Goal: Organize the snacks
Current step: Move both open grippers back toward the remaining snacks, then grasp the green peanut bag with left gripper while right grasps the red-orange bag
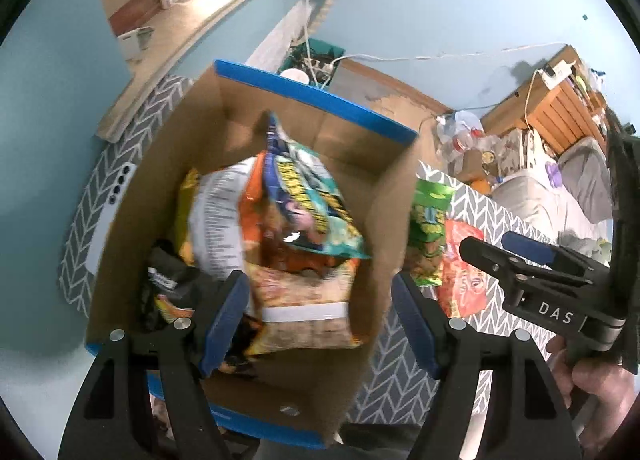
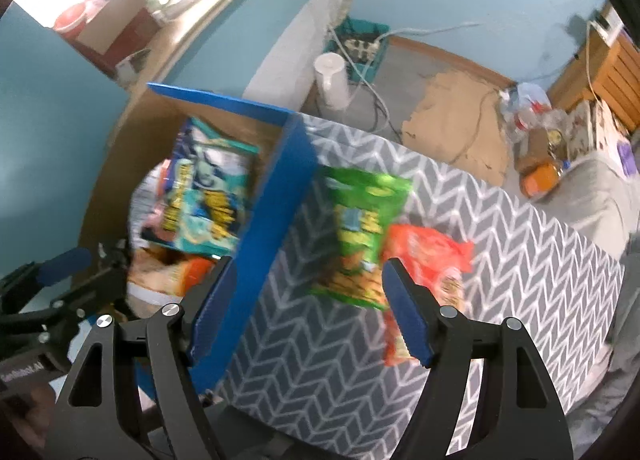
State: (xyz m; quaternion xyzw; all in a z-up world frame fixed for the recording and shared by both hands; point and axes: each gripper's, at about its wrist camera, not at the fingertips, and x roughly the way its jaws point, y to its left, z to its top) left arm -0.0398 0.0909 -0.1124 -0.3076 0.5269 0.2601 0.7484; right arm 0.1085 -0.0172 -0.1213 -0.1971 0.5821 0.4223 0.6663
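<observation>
Looking down over the grey chevron-patterned table (image 2: 500,244), I see the cardboard box (image 1: 376,220) with blue outer walls standing at its left end, already well filled. A teal bag (image 1: 316,200) lies on top of the heap, over an orange bag (image 1: 256,216), a white bag (image 1: 218,220), a pale bag with a white strip (image 1: 304,300) nearer me and a dark bag (image 1: 168,288) at the near left. I judge the sorting mostly done. Two packets are left outside, on the table just right of the box: a green bag (image 2: 360,228) and a red bag (image 2: 432,260), its edge under or against the green one.

My left gripper (image 1: 320,320) hangs over the box, jaws apart and empty. My right gripper (image 2: 308,316) hovers over the table near the box's right wall, jaws apart, nothing gripped; the green bag lies beyond its fingertips.

Only the left view shows the box's depth and the lower bags. Only the right view shows the two loose packets whole and the bare table beyond them. A phone (image 1: 108,220) lies left of the box, seen in the left view alone.
</observation>
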